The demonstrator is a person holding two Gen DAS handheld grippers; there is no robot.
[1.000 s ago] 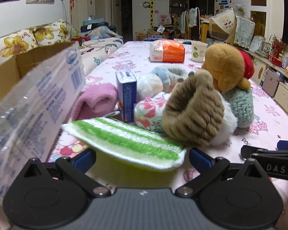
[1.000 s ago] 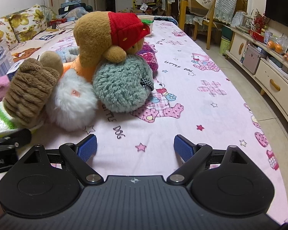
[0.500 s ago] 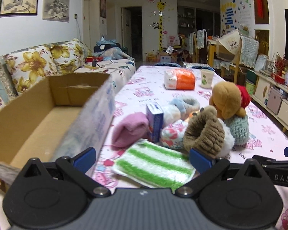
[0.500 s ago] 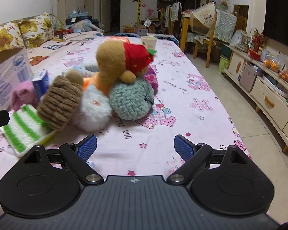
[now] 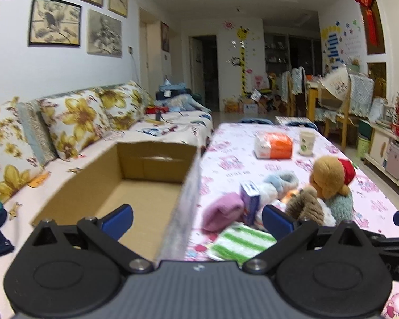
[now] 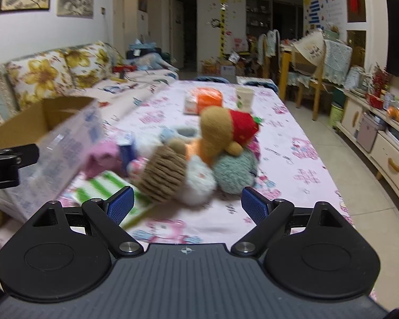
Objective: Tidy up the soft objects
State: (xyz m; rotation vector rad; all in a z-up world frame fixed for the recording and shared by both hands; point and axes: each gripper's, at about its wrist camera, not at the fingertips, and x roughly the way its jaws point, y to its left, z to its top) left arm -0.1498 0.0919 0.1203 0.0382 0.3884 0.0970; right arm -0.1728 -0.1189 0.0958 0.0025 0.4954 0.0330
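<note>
While the left tongs (image 5: pixel 196 219) hang spread over the cardboard box (image 5: pixel 135 186), the right tongs (image 6: pixel 186 204) gape toward the plush pile (image 6: pixel 199 159).

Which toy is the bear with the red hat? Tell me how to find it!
Look at the pink tablecloth and find the pile of fluffy things near its middle. The bear sits on top of the pile, above a grey-green ball. It is the only tan toy wearing a red hat.
</note>
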